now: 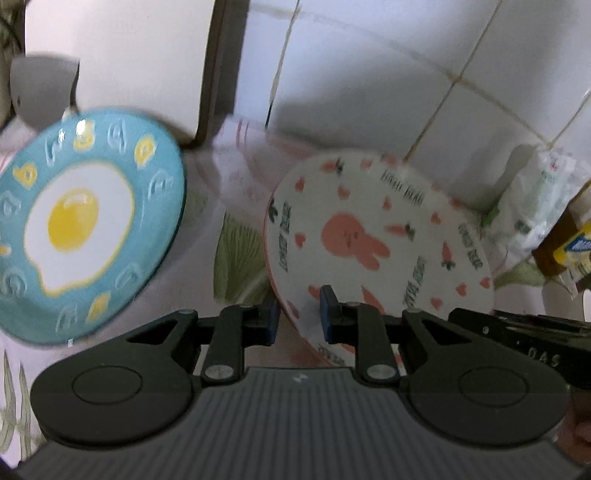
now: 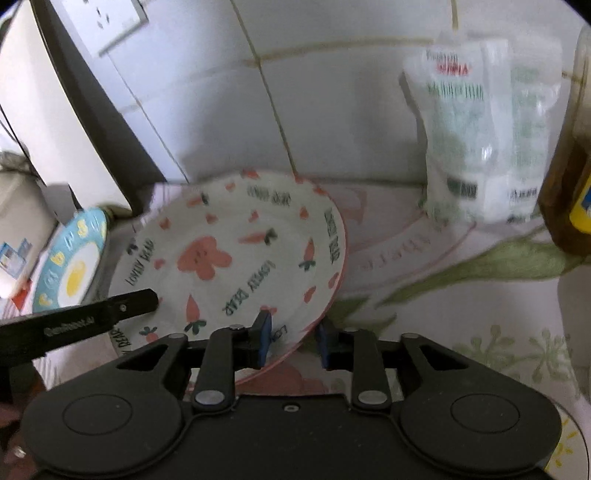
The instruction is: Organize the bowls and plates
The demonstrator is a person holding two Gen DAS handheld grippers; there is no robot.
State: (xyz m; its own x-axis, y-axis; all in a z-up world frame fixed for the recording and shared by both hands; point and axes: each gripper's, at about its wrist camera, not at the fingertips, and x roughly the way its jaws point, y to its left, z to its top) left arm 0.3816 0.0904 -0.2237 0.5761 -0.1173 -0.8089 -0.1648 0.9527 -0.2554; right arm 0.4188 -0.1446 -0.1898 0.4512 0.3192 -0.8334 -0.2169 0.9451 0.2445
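Right wrist: white bunny-print plate [image 2: 236, 254] tilted, rim between both part-open grippers [image 2: 293, 341]

2 plates: 1 white rabbit-and-carrot plate [image 1: 376, 236] [image 2: 236, 258], 1 blue fried-egg plate [image 1: 85, 225] [image 2: 72, 266]; 0 bowls visible; 2 grippers, left gripper [image 1: 298, 317] and right gripper [image 2: 293, 341]; 1 white printed plastic bag [image 2: 484, 147] [image 1: 532, 199]; 1 amber bottle with yellow label [image 2: 570, 177] [image 1: 569, 240]; 1 wall socket [image 2: 110, 18]; 1 floral tablecloth [image 2: 461, 288]
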